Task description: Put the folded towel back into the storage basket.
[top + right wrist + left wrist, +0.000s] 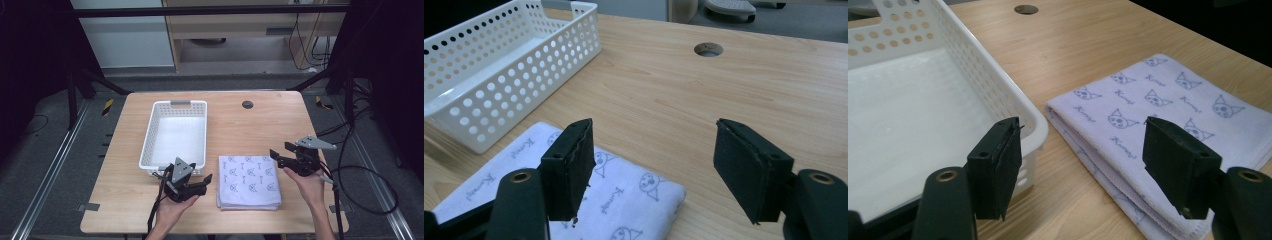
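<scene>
A folded pale-lilac towel [250,180] printed with small cat faces lies on the wooden table, right of centre near the front edge. Left of it stands an empty white perforated basket [147,145]. My left gripper [207,182] is open, low over the table between the basket's near corner and the towel's left edge. In the left gripper view its jaws [1083,135] frame the towel [1158,100] and the basket corner [1038,125]. My right gripper [279,152] is open beside the towel's far right corner, and in the right gripper view its jaws [651,135] stand over that corner of the towel [624,200], nothing between them.
A round cable hole [247,104] sits in the table's far middle, with bare wood around it and between the basket [524,65] and the towel. Cables trail off the table's right side. Dark frame struts stand at both far corners.
</scene>
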Motion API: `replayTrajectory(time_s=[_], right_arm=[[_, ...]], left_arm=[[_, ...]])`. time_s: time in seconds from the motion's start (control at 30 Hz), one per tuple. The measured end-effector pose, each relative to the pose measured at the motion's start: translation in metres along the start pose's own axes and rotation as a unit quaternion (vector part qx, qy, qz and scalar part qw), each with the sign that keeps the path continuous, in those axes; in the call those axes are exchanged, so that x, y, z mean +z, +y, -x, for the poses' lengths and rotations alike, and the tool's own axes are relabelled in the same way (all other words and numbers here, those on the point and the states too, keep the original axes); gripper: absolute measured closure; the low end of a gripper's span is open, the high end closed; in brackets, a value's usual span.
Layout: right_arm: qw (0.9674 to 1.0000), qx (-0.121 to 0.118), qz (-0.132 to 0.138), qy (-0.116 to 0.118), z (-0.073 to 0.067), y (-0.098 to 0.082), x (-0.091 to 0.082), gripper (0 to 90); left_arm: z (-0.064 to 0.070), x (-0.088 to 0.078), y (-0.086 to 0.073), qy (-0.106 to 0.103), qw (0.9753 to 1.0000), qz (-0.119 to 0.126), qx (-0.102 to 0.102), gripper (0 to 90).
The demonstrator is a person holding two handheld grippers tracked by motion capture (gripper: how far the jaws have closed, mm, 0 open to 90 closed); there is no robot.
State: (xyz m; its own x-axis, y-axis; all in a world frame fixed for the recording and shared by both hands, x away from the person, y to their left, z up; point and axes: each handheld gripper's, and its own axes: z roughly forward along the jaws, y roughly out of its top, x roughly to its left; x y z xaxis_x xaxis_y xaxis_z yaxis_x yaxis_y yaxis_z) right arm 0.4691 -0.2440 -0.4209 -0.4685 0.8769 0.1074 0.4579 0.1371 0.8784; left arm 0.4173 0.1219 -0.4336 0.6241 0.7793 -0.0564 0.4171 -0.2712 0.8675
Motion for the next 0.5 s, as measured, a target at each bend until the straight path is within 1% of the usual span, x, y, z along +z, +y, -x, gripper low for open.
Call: replayTrajectory(time_s=[0.03,0.13,0.27,0.33,0.4,0.43,0.47,0.5], right_arm=[[1.0,-0.001,-0.002,0.0,0.0,-0.001,0.001,33.0],[1.0,-0.006,-0.007,-0.002,0.0,-0.002,0.003,33.1],[0.9999,-0.006,-0.013,-0.001,-0.001,-0.005,0.007,33.1],[0.9997,-0.005,-0.023,-0.001,0.0,-0.009,0.011,33.2],[0.9997,-0.006,-0.025,0.001,0.0,-0.01,0.012,33.3],[0.9995,-0.003,-0.031,0.004,0.001,-0.012,0.016,33.5],[0.9994,-0.006,-0.034,0.003,0.001,-0.014,0.017,33.5],[0.9992,-0.002,-0.039,0.003,0.0,-0.014,0.018,33.6]], left_arm=[[0.003,0.002,-0.001,-0.003,1.0,-0.004,0.004,31.4],[0.006,0.005,-0.003,-0.006,0.9999,-0.009,0.006,31.9],[0.01,0.008,-0.005,-0.006,0.9998,-0.012,0.011,32.3],[0.013,0.01,-0.007,-0.008,0.9997,-0.016,0.014,32.4],[0.014,0.01,-0.007,-0.009,0.9997,-0.018,0.014,32.7],[0.015,0.012,-0.007,-0.011,0.9996,-0.021,0.015,32.9],[0.016,0.012,-0.008,-0.012,0.9996,-0.023,0.013,33.0],[0.016,0.012,-0.008,-0.012,0.9996,-0.023,0.013,33.2]])
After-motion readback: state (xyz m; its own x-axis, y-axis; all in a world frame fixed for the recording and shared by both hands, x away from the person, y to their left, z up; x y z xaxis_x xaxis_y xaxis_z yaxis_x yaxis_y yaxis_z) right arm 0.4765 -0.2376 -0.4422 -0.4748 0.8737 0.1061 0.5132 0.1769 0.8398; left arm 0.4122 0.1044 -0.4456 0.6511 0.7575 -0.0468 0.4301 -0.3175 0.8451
